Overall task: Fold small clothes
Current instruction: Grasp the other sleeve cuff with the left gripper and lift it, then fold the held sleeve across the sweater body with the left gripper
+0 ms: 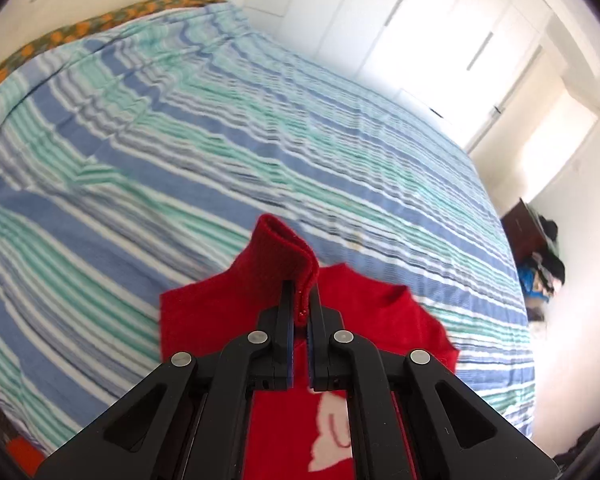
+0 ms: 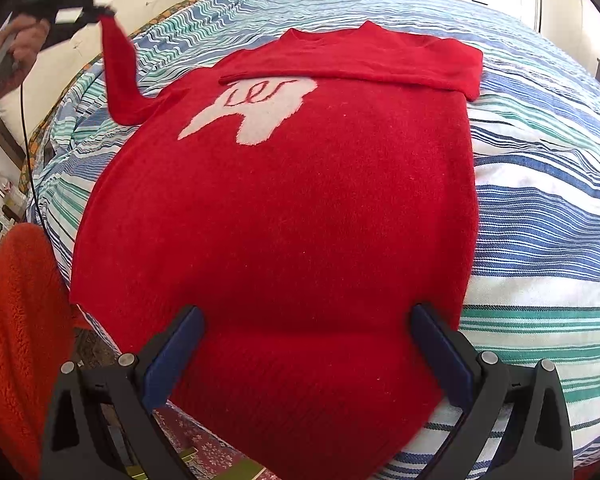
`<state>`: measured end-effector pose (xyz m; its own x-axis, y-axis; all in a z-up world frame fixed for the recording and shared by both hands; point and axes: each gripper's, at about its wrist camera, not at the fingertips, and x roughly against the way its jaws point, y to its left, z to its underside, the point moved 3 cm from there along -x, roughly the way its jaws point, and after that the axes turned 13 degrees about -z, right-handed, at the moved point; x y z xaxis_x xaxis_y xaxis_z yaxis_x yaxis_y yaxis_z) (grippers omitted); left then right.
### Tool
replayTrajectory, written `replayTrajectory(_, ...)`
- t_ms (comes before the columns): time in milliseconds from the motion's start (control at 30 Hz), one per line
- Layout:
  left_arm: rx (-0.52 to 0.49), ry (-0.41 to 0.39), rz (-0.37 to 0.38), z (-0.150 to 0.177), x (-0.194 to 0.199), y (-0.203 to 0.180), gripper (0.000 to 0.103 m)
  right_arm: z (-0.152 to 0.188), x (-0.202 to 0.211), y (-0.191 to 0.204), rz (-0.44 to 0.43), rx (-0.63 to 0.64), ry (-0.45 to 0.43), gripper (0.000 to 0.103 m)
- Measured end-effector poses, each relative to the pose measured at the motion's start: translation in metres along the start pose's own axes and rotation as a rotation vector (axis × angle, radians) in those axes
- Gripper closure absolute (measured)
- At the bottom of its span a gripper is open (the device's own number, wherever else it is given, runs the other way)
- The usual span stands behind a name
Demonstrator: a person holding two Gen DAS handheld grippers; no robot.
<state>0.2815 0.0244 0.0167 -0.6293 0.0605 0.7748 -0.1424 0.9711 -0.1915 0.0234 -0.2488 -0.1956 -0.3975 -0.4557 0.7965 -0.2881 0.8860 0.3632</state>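
A red sweater [image 2: 284,200] with a white patch lies flat on the striped bed [image 2: 540,200]. Its right sleeve [image 2: 360,66] is folded across the chest. My left gripper [image 1: 302,296] is shut on the cuff of the left sleeve [image 1: 284,256] and holds it up above the bed. It also shows in the right wrist view [image 2: 96,10], lifting the sleeve [image 2: 118,76] at the far left. My right gripper [image 2: 306,320] is open and empty, its fingers astride the sweater's hem.
The bed carries a blue, green and white striped cover [image 1: 220,120]. White wardrobe doors [image 1: 400,12] stand behind it. An orange fleece [image 2: 16,320] is at the near left. Dark clutter [image 1: 540,256] sits by the right wall.
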Motion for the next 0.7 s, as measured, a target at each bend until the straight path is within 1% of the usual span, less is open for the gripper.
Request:
replayTrajectory(67, -0.105, -0.03, 0.046, 0.008, 0.0, -0.065, 0.101, 0.0, 0.001, 0.0, -0.007, -0.002, -0.002, 0.0)
replayTrajectory(133, -0.191, -0.027, 0.075, 0.029, -0.005, -0.122, 0.1, 0.0, 0.001, 0.0, -0.009, -0.001, -0.003, 0.0)
replayTrajectory(200, -0.283, -0.024, 0.05, 0.064, -0.024, -0.168, 0.097, 0.0, 0.001, 0.0, -0.007, 0.002, -0.002, 0.0)
replayTrajectory(233, -0.322, -0.003, 0.046, 0.087, -0.036, -0.186, 0.097, 0.001, 0.001, 0.0, -0.007, 0.003, -0.002, 0.0)
replayTrajectory(267, -0.369, 0.041, 0.054, 0.11, -0.05, -0.2, 0.094, 0.001, 0.001, 0.0, -0.007, 0.004, -0.001, 0.0)
replayTrajectory(300, -0.435, 0.102, 0.061, 0.137, -0.061, -0.215, 0.089, 0.001, 0.001, -0.001, -0.008, 0.004, -0.001, 0.0)
replayTrajectory(333, -0.512, 0.172, 0.051, 0.164, -0.075, -0.223, 0.075, 0.001, 0.002, -0.001, -0.009, 0.004, -0.001, 0.0)
replayTrajectory(367, -0.58, 0.216, 0.005, 0.187, -0.083, -0.223, 0.062, 0.001, 0.002, -0.002, -0.01, 0.003, -0.002, 0.0)
replayTrajectory(400, -0.633, 0.215, -0.028, 0.209, -0.078, -0.221, 0.061, 0.0, 0.002, -0.002, -0.012, 0.002, -0.003, 0.0)
replayTrajectory(433, -0.676, 0.187, -0.032, 0.226, -0.066, -0.213, 0.058, 0.001, 0.003, -0.002, -0.013, 0.002, -0.005, 0.0)
replayTrajectory(467, -0.704, 0.159, -0.022, 0.236, -0.056, -0.197, 0.051, 0.001, 0.004, -0.002, -0.015, 0.002, -0.007, 0.0)
replayTrajectory(500, -0.711, 0.134, -0.011, 0.24, -0.046, -0.176, 0.046, 0.002, 0.005, -0.002, -0.017, 0.002, -0.008, 0.0)
replayTrajectory(533, -0.699, 0.114, -0.011, 0.241, -0.037, -0.152, 0.038, 0.002, 0.005, -0.002, -0.02, 0.002, -0.01, 0.0)
replayTrajectory(567, -0.67, 0.098, -0.02, 0.236, -0.031, -0.125, 0.034, 0.002, 0.006, -0.002, -0.022, 0.001, -0.011, 0.0)
replayTrajectory(633, -0.574, 0.096, -0.083, 0.213, -0.033, -0.067, 0.034, 0.003, 0.007, -0.003, -0.025, 0.002, -0.012, 0.0)
replayTrajectory(700, -0.442, 0.132, -0.158, 0.187, -0.05, -0.006, 0.035, 0.004, 0.007, -0.003, -0.022, 0.007, -0.012, 0.0)
